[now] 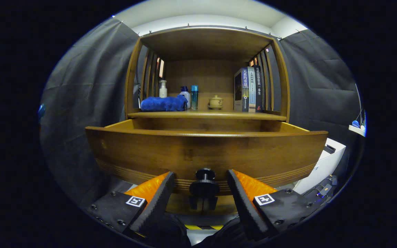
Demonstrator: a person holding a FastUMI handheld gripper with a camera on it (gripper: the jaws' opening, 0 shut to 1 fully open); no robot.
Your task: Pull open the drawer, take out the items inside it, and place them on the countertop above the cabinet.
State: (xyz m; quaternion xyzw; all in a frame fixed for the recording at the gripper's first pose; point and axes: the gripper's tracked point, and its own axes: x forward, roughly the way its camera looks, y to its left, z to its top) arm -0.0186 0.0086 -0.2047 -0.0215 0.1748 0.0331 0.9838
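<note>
Wooden and pulled out toward us, the drawer (205, 151) stands open under the countertop (207, 115); its inside is hidden from us by its front panel. We see our gripper (201, 189) spread wide, a finger on either side of the dark knob (204, 187) and neither touching it. On the countertop lie a folded blue towel (164, 103), three bottles (184, 96), a small lidded pot (216, 102) and upright books (248, 89).
</note>
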